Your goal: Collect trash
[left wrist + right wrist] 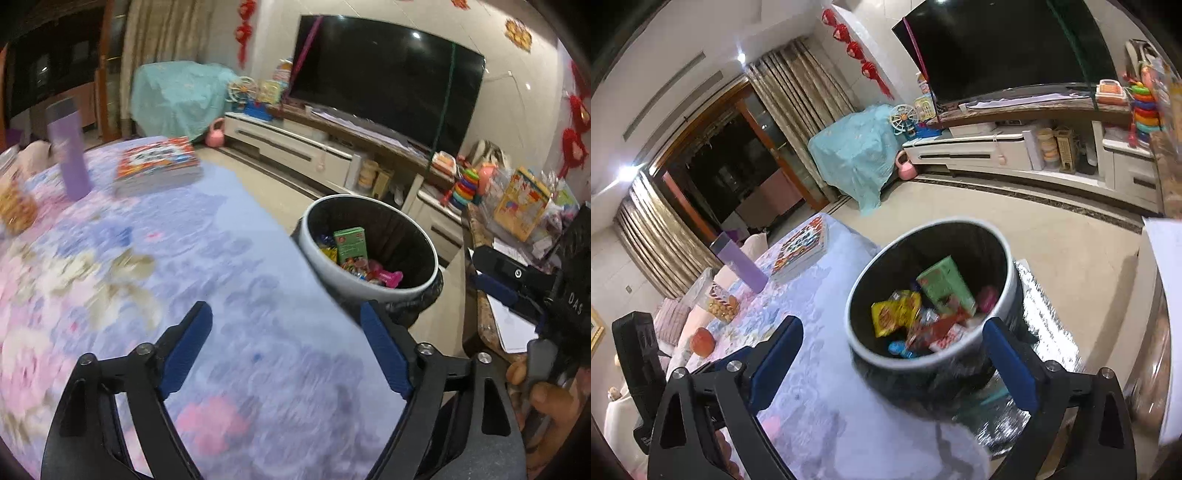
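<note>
both tongs, left (286, 349) and right (903, 363), wide, empty; bin (1012, 258) holds wrappers

Pastel floral cloth in blue, pink and cream covers the table (229, 266); grey-rimmed bin (1010, 254) with black inside; green carton (945, 284); lilac bottle (70, 158).

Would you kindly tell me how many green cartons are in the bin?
1: a green carton leaning among wrappers inside the bin; others may be buried underneath.

left gripper (284, 347): jaws wide, nothing between, pointing down-forward | right gripper (905, 362): jaws wide, empty, angled down | hand (543, 402): fingers wrapped on right gripper's handle
</note>
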`<state>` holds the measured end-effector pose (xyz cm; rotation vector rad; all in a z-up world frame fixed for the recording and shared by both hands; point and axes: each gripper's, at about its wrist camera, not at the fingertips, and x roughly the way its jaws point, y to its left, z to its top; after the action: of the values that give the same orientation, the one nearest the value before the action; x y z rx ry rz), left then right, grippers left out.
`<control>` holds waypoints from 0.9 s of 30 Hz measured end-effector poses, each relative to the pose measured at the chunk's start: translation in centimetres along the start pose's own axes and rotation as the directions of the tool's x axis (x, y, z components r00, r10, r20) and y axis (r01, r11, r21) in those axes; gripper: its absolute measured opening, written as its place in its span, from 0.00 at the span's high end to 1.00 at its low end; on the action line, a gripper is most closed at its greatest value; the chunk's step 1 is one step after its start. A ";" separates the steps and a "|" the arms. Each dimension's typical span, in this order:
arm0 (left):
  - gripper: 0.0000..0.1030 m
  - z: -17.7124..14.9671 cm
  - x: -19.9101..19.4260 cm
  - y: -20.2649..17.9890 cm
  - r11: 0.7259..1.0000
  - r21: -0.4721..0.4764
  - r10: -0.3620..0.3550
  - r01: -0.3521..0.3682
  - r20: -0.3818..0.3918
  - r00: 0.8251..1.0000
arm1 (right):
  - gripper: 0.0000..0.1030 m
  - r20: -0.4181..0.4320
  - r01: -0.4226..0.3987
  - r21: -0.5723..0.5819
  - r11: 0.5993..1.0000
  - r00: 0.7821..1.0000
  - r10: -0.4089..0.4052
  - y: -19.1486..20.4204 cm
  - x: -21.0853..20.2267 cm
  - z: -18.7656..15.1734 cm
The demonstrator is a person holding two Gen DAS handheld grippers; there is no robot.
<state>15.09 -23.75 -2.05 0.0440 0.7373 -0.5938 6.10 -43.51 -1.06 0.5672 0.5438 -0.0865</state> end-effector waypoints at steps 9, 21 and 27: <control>0.15 -3.9 -6.9 2.3 0.998 -0.049 0.034 -0.028 0.124 0.992 | 0.00 0.097 0.046 -0.083 0.995 0.995 -0.038 4.4 -3.3 -4.9; 0.00 -7.1 -12.8 1.7 0.967 -0.047 0.248 -0.249 0.367 0.896 | 0.00 0.415 0.260 -0.285 0.922 0.901 -0.126 10.0 -9.7 -7.5; 0.00 -8.7 -12.4 1.7 0.953 -0.050 0.296 -0.299 0.371 0.880 | 0.00 0.411 0.274 -0.293 0.916 0.901 -0.138 9.7 -8.8 -10.0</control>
<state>3.35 -14.11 -0.83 0.0498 0.3428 -0.2951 -3.94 -30.61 1.07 0.1357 0.2242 -0.2958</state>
